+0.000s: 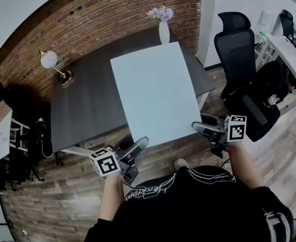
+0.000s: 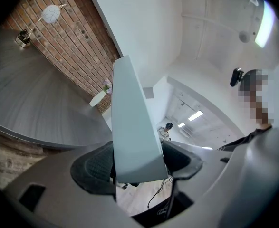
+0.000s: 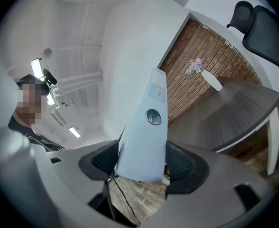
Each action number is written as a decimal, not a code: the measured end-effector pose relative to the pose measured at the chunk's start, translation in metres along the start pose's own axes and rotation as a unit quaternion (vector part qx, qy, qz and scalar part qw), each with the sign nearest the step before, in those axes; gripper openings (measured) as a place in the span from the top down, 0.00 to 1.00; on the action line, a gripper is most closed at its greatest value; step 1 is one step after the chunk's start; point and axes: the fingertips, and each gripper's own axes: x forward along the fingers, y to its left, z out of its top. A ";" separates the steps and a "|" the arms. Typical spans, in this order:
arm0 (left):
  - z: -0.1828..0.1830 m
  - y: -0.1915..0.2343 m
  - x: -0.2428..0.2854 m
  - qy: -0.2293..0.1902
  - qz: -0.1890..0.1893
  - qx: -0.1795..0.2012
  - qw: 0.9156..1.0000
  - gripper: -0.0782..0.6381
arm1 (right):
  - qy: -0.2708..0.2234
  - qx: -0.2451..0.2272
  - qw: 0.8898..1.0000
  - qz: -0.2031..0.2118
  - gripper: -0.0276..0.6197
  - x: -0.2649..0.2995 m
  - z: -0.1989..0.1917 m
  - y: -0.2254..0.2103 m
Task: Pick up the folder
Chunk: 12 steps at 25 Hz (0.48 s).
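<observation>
The fingers (image 2: pixel 92 167) of the left gripper (image 1: pixel 139 145) are closed on the pale blue folder (image 1: pixel 155 92), one dark ribbed pad pressed against each face of its near left corner. The right gripper (image 1: pixel 200 128) is closed in the same way on the near right corner, where a small round snap button (image 3: pixel 153 117) sits on the folder just beyond the pads. Between the two grippers the folder is carried as a broad, nearly flat sheet with its face turned up toward the head camera. It is held over the right part of the dark worktop (image 1: pixel 82 105), its near edge reaching past the worktop's near edge toward the person, and it appears raised off the surface. Each gripper carries a white cube with black square markers, the left cube (image 1: pixel 105 162) low in front of the person's body and the right cube (image 1: pixel 237 127) beside the folder's right corner. At the far edge of the worktop, just beyond the folder, stands a white vase (image 1: pixel 164 32) with lilac flowers. A small lamp (image 1: pixel 50 59) with a round white shade stands at the worktop's far left, against the brick wall (image 1: pixel 112 14). A black office chair (image 1: pixel 237 49) stands to the right of the worktop on the wooden floor (image 1: pixel 62 200).
</observation>
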 end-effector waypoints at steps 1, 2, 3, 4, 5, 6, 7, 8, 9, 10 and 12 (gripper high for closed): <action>0.000 0.000 0.000 0.000 0.001 0.001 1.000 0.45 | 0.001 0.001 1.000 0.000 0.55 0.000 -0.001 -0.001; -0.001 0.001 0.000 -0.001 0.002 0.001 1.000 0.45 | 0.003 0.002 1.000 0.000 0.55 0.000 -0.002 -0.002; -0.001 0.001 0.000 -0.001 0.003 0.001 1.000 0.45 | 0.003 0.003 1.000 0.000 0.55 0.000 -0.003 -0.002; -0.002 0.001 0.000 -0.002 0.004 0.001 1.000 0.45 | 0.002 0.004 1.000 0.001 0.55 0.000 -0.004 -0.003; -0.002 0.000 0.000 -0.002 0.005 0.001 1.000 0.45 | 0.001 0.005 1.000 0.002 0.55 -0.001 -0.004 -0.003; -0.003 0.000 0.000 -0.002 0.006 0.001 1.000 0.45 | 0.000 0.005 1.000 0.003 0.55 -0.001 -0.004 -0.002; -0.003 -0.001 0.000 -0.002 0.007 0.002 1.000 0.45 | 0.001 0.005 1.000 0.004 0.55 -0.001 -0.003 -0.002; -0.003 -0.001 0.000 -0.002 0.007 0.002 1.000 0.45 | 0.002 0.004 1.000 0.004 0.55 -0.001 -0.003 -0.002; -0.003 -0.001 -0.001 -0.002 0.008 0.002 1.000 0.45 | 0.003 0.004 1.000 0.005 0.55 -0.001 -0.003 -0.002; -0.003 -0.001 -0.001 -0.003 0.009 0.001 1.000 0.45 | 0.003 0.004 1.000 0.005 0.55 0.000 -0.003 -0.002; -0.003 -0.001 -0.001 -0.004 0.009 -0.001 1.000 0.45 | 0.004 0.006 1.000 0.006 0.55 0.001 -0.003 -0.003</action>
